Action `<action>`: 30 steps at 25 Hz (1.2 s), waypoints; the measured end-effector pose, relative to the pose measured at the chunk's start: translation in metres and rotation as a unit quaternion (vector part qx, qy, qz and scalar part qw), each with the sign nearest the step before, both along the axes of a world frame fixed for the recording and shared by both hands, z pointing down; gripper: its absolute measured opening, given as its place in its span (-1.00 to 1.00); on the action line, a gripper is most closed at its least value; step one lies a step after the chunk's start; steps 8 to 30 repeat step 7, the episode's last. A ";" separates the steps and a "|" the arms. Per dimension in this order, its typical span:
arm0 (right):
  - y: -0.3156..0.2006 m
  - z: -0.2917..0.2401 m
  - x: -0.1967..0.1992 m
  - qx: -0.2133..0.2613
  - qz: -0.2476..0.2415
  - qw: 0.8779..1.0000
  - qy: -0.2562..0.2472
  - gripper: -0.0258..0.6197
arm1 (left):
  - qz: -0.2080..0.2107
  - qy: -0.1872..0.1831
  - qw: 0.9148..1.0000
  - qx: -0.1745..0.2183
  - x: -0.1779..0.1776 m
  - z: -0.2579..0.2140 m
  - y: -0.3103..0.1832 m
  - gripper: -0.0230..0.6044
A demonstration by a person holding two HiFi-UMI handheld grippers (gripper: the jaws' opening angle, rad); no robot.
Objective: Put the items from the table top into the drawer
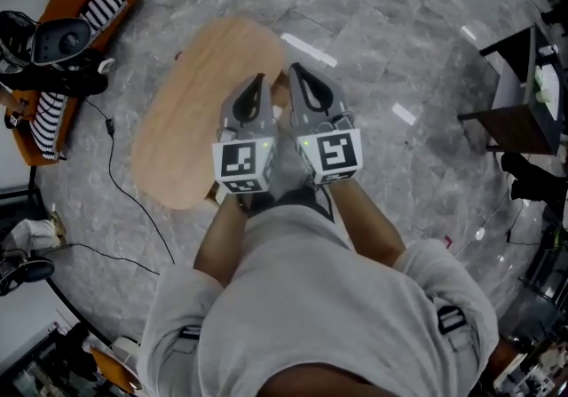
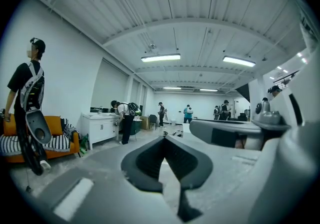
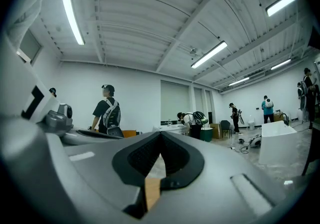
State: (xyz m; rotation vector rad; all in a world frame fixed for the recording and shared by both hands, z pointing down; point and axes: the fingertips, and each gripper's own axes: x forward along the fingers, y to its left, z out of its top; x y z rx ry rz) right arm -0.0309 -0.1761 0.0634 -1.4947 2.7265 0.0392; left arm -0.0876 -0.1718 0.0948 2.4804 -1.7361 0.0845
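right gripper point(image 3: 160, 139) pointing level into a large room, jaws closed tip to tip with nothing between them, standing person point(image 3: 106, 110) at 9 o'clock, ceiling strip light point(image 3: 207, 53) toward 2 o'clock, white box point(image 3: 277, 143) at 4 o'clock

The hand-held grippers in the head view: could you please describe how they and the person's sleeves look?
The left hand-held gripper and right hand-held gripper are grey, tapering to dark pointed jaws. Each carries a white cube with black square markers. The sleeves are light grey, leaving the forearms bare.
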 end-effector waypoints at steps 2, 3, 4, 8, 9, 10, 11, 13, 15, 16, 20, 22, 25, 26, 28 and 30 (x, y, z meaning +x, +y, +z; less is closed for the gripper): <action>0.003 0.003 0.004 -0.010 0.001 1.000 0.001 -0.90 | 0.000 -0.002 1.000 -0.004 0.004 0.002 0.004 -0.86; 0.003 0.002 0.008 -0.012 0.001 1.000 0.001 -0.90 | 0.000 -0.002 1.000 -0.004 0.007 0.001 0.003 -0.86; 0.002 0.000 0.012 -0.012 0.000 1.000 0.001 -0.90 | 0.000 -0.002 1.000 -0.003 0.012 -0.001 0.002 -0.86; -0.003 -0.005 0.025 -0.009 -0.001 1.000 0.001 -0.90 | 0.000 -0.002 1.000 0.003 0.025 -0.006 -0.002 -0.86; -0.003 -0.005 0.025 -0.009 -0.001 1.000 0.001 -0.90 | 0.000 -0.002 1.000 0.003 0.025 -0.006 -0.002 -0.86; -0.003 -0.005 0.025 -0.009 -0.001 1.000 0.001 -0.90 | 0.000 -0.002 1.000 0.003 0.025 -0.006 -0.002 -0.86; -0.003 -0.005 0.025 -0.009 -0.001 1.000 0.001 -0.90 | 0.000 -0.002 1.000 0.003 0.025 -0.006 -0.002 -0.86; -0.003 -0.005 0.025 -0.009 -0.001 1.000 0.001 -0.90 | 0.000 -0.002 1.000 0.003 0.025 -0.006 -0.002 -0.86; -0.003 -0.005 0.025 -0.009 -0.001 1.000 0.001 -0.90 | 0.000 -0.002 1.000 0.003 0.025 -0.006 -0.002 -0.86; -0.003 -0.005 0.025 -0.009 -0.001 1.000 0.001 -0.90 | 0.000 -0.002 1.000 0.003 0.025 -0.006 -0.002 -0.86; -0.003 -0.005 0.025 -0.009 -0.001 1.000 0.001 -0.90 | 0.000 -0.002 1.000 0.003 0.025 -0.006 -0.002 -0.86; -0.003 -0.005 0.025 -0.009 -0.001 1.000 0.001 -0.90 | 0.000 -0.002 1.000 0.003 0.025 -0.006 -0.002 -0.86; -0.003 -0.005 0.025 -0.009 -0.001 1.000 0.001 -0.90 | 0.000 -0.002 1.000 0.003 0.025 -0.006 -0.002 -0.86; -0.003 -0.005 0.025 -0.009 -0.001 1.000 0.001 -0.90 | 0.000 -0.002 1.000 0.003 0.025 -0.006 -0.002 -0.86; -0.003 -0.005 0.025 -0.009 -0.001 1.000 0.001 -0.90 | 0.000 -0.002 1.000 0.003 0.025 -0.006 -0.002 -0.86; -0.003 -0.005 0.025 -0.009 -0.001 1.000 0.001 -0.90 | 0.000 -0.002 1.000 0.003 0.025 -0.006 -0.002 -0.86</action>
